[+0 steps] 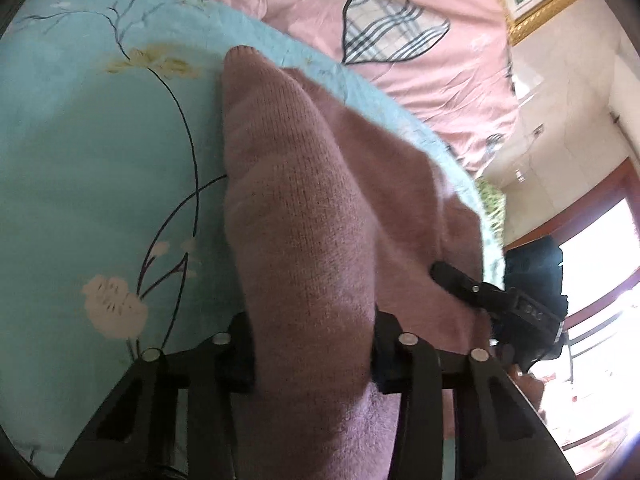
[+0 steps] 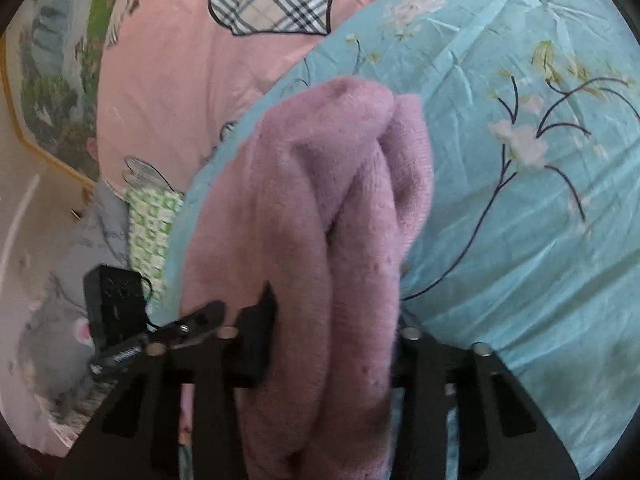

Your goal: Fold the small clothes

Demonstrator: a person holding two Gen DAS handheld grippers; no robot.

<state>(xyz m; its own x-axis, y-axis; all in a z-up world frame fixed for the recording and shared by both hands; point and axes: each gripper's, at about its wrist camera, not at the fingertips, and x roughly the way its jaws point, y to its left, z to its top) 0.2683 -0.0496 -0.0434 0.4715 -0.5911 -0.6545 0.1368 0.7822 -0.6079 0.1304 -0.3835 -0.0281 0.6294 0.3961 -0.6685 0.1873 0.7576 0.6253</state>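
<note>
A: Why is the knit (image 1: 304,208) bunched up between both tools like that?

B: My guess — each gripper has pinched one end so the piece can be carried over and laid down as a fold. The left gripper (image 1: 314,354) has its jaws closed on a thick roll of the knit; the right gripper (image 2: 332,344) is clamped on a doubled bundle of it in the same way.

A: And where is it now?

B: Over the blue quilt (image 1: 80,152), partly lifted, partly lying on it. In the left view a flat part lies on the quilt near its edge, beside the pink sheet (image 1: 440,60). The right gripper also shows in that view, just beside that flat part.

A: Which way does it run?

B: In each view its long axis runs straight out from the jaws, away from the camera. In the left view it tapers to a rounded tip; in the right it ends in two soft lobes. Between the grippers I can't tell how it hangs.
</note>
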